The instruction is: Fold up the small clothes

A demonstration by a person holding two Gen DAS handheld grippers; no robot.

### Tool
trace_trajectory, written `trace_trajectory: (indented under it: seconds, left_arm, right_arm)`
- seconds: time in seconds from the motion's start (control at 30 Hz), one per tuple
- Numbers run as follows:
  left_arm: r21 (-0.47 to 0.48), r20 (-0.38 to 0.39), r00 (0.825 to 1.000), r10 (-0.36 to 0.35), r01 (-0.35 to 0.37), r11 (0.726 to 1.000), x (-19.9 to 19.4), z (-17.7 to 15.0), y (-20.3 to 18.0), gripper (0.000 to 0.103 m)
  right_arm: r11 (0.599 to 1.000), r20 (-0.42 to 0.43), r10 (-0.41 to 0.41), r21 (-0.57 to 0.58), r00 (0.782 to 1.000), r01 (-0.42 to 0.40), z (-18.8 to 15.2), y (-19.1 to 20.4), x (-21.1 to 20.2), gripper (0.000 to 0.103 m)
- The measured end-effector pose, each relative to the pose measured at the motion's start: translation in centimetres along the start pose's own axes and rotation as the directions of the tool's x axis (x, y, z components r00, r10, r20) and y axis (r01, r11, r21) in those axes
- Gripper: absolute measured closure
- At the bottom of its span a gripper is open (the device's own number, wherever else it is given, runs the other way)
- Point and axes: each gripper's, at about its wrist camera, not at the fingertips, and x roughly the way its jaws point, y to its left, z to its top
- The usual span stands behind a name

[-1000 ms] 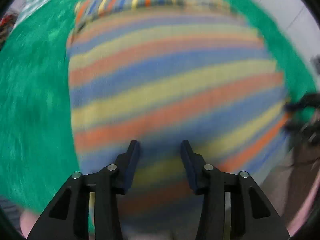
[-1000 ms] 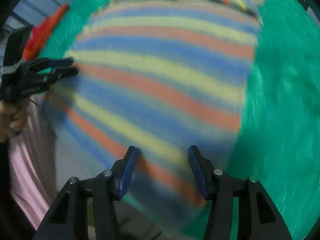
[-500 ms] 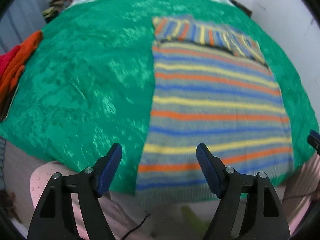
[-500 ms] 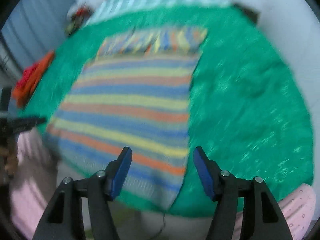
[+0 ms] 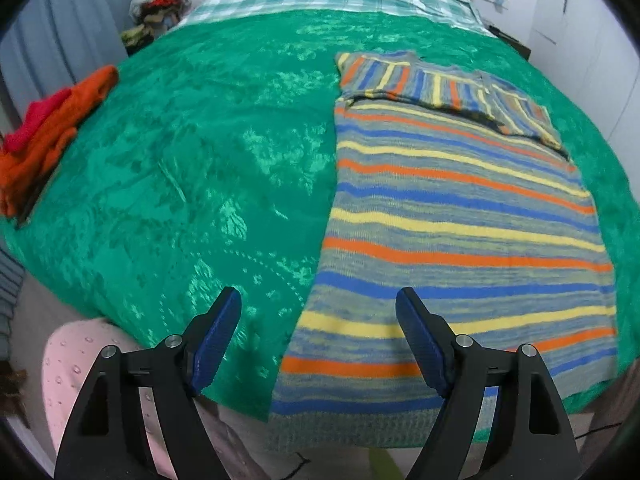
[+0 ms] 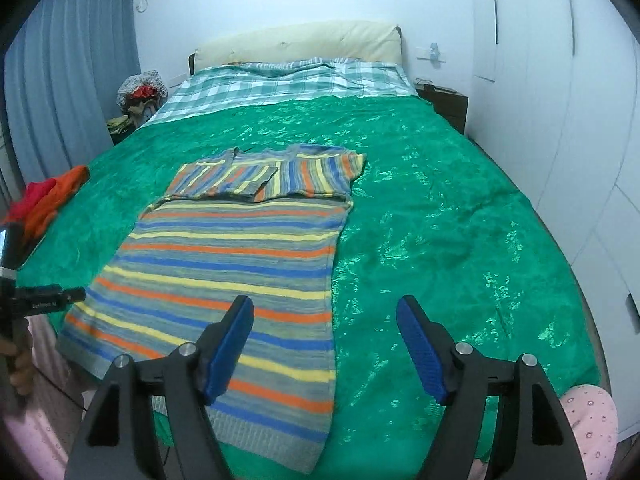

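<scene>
A striped knit sweater (image 5: 460, 216) in blue, yellow, orange and grey lies flat on the green bedspread (image 5: 192, 160), its sleeves folded across the far end. It also shows in the right wrist view (image 6: 236, 256). My left gripper (image 5: 318, 336) is open and empty above the sweater's near left hem corner. My right gripper (image 6: 325, 342) is open and empty above the near right hem edge. The left gripper also shows at the left edge of the right wrist view (image 6: 48, 300).
A pile of red and orange clothes (image 5: 48, 132) lies at the bed's left edge, also in the right wrist view (image 6: 48, 196). A checked sheet (image 6: 288, 84) and a cream headboard (image 6: 296, 42) are at the far end. White wardrobes (image 6: 560, 100) stand on the right.
Both grippers have pulled back and up from close over the sweater and opened wider. The sweater lies flat and still.
</scene>
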Motion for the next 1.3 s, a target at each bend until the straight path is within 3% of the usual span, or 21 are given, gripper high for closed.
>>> trace_trajectory:
  seconds: [0.5, 1.3]
  left_arm:
    - [0.022, 0.029, 0.998, 0.062, -0.063, 0.998, -0.3, 0.0, 0.1, 0.018]
    - [0.033, 0.029, 0.998, 0.063, -0.064, 0.997, -0.5, -0.2, 0.0, 0.018]
  right_arm:
    - [1.0, 0.012, 0.008, -0.018, 1.0, -0.007, -0.5, 0.7, 0.5, 0.029]
    - [0.999, 0.004, 0.004, -0.039, 1.0, -0.004, -0.7, 1.1, 0.6, 0.029]
